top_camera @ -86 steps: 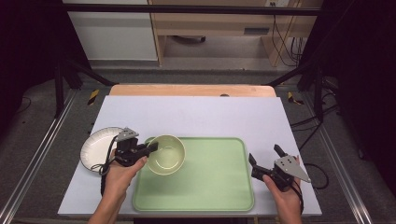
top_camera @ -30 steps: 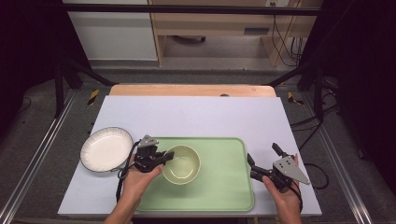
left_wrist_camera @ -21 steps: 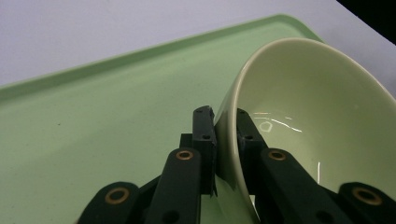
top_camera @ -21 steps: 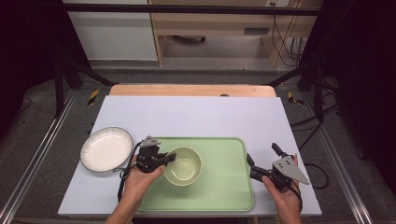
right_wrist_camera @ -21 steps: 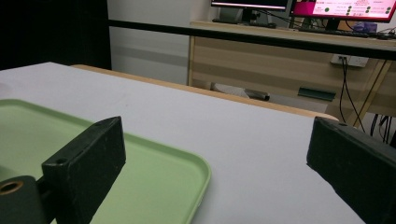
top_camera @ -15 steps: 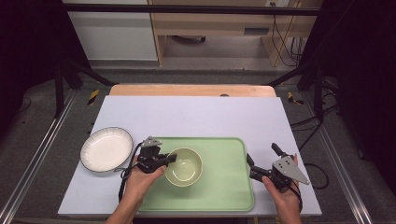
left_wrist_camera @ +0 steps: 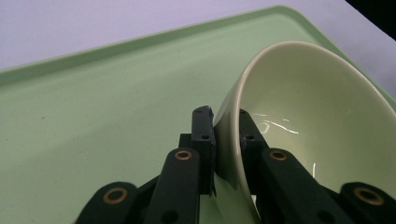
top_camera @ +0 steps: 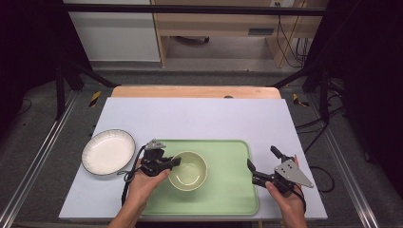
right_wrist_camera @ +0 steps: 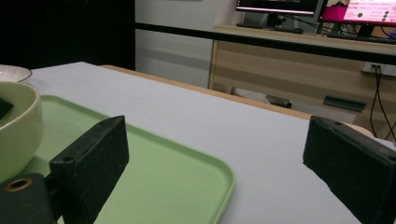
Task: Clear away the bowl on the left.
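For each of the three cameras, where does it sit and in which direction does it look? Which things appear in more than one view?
High view: above the person's side, looking forward and down on the table; both forearms, left gripper, right gripper.
Left gripper view: on the left gripper, looking along jaws shut on the bowl rim.
Right gripper view: on the right gripper, low across the tray; open jaws.
Shared: bowl and tray in all three; the white plate in the high and right gripper views.

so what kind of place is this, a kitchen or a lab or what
Probably a lab or recording workspace, not a kitchen: a black frame rail spans above the covered table, loose cables hang behind it, and computer monitors sit on a desk beyond.
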The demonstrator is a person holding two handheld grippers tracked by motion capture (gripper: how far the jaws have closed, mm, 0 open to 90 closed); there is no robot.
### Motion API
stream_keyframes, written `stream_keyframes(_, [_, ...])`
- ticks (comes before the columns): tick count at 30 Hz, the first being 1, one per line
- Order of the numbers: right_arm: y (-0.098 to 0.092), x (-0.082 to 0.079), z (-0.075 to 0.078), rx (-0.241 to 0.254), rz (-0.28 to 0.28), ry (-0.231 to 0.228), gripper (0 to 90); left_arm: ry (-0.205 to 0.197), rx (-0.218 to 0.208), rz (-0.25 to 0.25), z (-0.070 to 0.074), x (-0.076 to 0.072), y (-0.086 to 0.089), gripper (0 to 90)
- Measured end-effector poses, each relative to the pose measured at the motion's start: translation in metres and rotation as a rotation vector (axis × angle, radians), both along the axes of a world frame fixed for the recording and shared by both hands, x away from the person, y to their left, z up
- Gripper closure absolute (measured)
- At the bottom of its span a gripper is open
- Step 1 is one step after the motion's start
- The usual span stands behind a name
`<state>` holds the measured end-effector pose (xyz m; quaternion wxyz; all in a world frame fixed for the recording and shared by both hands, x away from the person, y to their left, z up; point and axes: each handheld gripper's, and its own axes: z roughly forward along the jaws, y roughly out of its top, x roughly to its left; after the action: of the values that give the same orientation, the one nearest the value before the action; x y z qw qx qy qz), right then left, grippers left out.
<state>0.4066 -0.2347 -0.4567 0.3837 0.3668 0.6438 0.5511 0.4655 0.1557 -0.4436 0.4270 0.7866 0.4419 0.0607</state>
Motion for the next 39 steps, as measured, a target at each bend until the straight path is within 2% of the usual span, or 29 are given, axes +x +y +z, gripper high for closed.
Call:
stream_keyframes(6, [0.003,0.000,-0.001,-0.016,0.020,-0.002,6.8,0.014,0.010,0.003,-0.002,0.001,-0.001,81.3])
stream_keyframes(18, [0.003,0.000,-0.001,-0.025,0.010,0.005,6.6,0.046,-0.024,0.012,-0.008,0.005,0.002,80.9])
stream_keyframes(32, [0.002,0.000,-0.001,-0.026,0.012,0.010,6.6,0.046,-0.005,0.005,-0.010,0.007,0.003,81.4])
stream_keyframes(35, [0.002,0.000,-0.001,-0.025,0.010,0.012,6.6,0.040,0.018,0.001,-0.011,0.007,0.002,80.6])
stream_keyframes(39, [0.002,0.000,-0.002,-0.028,0.006,0.016,6.6,0.028,0.012,0.001,-0.010,0.007,0.003,80.6])
